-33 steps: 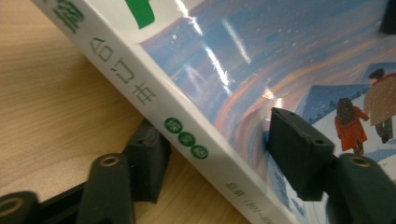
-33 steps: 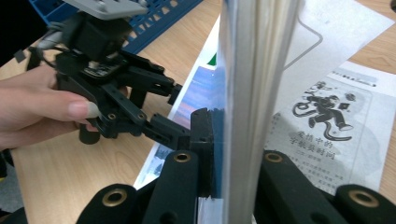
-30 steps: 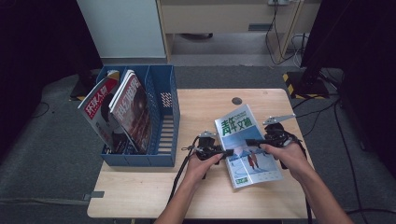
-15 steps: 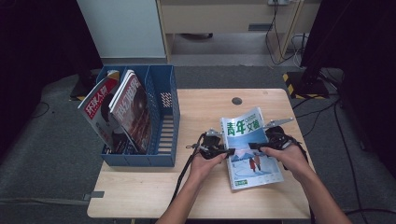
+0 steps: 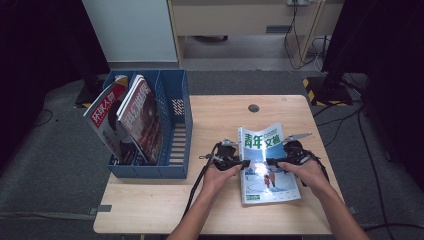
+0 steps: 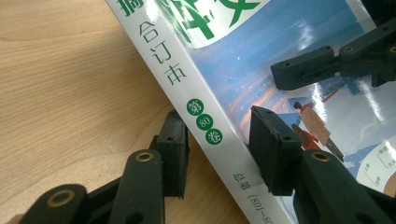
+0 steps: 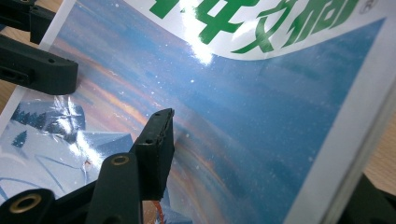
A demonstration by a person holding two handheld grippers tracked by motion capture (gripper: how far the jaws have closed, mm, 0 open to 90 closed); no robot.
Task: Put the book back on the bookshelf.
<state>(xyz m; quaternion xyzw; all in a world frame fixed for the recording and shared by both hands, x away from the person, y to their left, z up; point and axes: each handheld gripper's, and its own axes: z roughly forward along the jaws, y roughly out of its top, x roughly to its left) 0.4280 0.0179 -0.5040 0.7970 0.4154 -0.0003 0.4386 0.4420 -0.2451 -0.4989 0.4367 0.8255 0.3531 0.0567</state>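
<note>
Since the earlier frame the magazine (image 5: 266, 165) has turned a little clockwise and its top edge has lifted from the worktop (image 5: 215, 115), so the cover now bends and catches the light. It lies on the right half of the worktop, well apart from the blue file rack (image 5: 172, 145) that holds two other magazines (image 5: 125, 120).

The step in hand seems to be raising the magazine by its two long sides, probably to bring it to the rack. To do it well, both tools should rise together and stay level, because a glossy cover can slide out of a thin grip; the spine side is stiffer, so most of the weight should go there.

The left tool (image 6: 219, 144) has its jaws on both sides of the white spine, one under it and one on the cover, pinching it. The right tool (image 7: 261, 154) holds the opposite edge: one jaw presses on top of the cover, the other sits below the edge, mostly hidden, so it looks clamped on the magazine too
</note>
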